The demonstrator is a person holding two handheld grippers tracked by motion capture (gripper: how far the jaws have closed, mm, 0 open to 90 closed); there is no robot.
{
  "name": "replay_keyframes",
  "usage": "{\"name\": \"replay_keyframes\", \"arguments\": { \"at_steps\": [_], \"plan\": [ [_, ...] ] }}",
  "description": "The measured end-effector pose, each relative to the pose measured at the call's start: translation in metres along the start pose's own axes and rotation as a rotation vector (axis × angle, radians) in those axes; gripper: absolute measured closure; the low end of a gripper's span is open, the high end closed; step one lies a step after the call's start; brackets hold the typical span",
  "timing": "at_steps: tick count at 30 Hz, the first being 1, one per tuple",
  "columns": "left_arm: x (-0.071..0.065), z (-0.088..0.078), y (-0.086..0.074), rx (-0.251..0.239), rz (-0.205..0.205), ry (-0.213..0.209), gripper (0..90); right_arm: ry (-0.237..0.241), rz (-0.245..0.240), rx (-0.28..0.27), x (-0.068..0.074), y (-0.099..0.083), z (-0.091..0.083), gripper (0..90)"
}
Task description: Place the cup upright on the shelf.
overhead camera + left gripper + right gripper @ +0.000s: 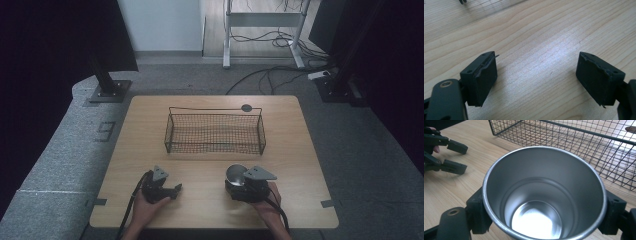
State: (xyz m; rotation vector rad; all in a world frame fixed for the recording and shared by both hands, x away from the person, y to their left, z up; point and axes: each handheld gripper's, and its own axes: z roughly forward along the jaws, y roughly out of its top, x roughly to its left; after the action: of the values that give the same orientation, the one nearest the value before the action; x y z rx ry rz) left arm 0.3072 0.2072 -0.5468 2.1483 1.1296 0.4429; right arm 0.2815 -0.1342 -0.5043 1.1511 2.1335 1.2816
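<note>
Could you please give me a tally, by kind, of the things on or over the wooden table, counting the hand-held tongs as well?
Metal cups: 1, the steel cup held in the right tongs
Wire baskets: 1, the black mesh basket
Tongs: 2, the right tongs and the open left tongs
Round dark discs: 1, the disc at the table's far edge
Total: 5

Brushed metal cup, matt wood table
</note>
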Motion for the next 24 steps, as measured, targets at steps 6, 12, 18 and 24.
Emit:
{"name": "replay_keyframes", "arguments": {
  "at_steps": [6, 12, 18, 24],
  "plan": [
    [0.0, 0.0, 0.0, 0.0, 0.0, 0.001, 17.3, 0.009, 0.015, -0.041, -0.002, 0.004, -0.007, 18.2],
    [0.0, 0.0, 0.0, 0.0, 0.0, 0.0, 17.3, 0.009, 0.01, -0.056, -0.004, 0.006, -0.009, 18.2],
    [0.0, 0.0, 0.0, 0.0, 0.0, 0.001, 17.3, 0.013, 0.012, -0.066, -0.006, 0.01, -0.011, 18.2],
    [0.0, 0.0, 0.0, 0.0, 0.0, 0.0, 17.3, 0.011, 0.011, -0.076, -0.007, 0.015, -0.014, 18.2]
  ]
}}
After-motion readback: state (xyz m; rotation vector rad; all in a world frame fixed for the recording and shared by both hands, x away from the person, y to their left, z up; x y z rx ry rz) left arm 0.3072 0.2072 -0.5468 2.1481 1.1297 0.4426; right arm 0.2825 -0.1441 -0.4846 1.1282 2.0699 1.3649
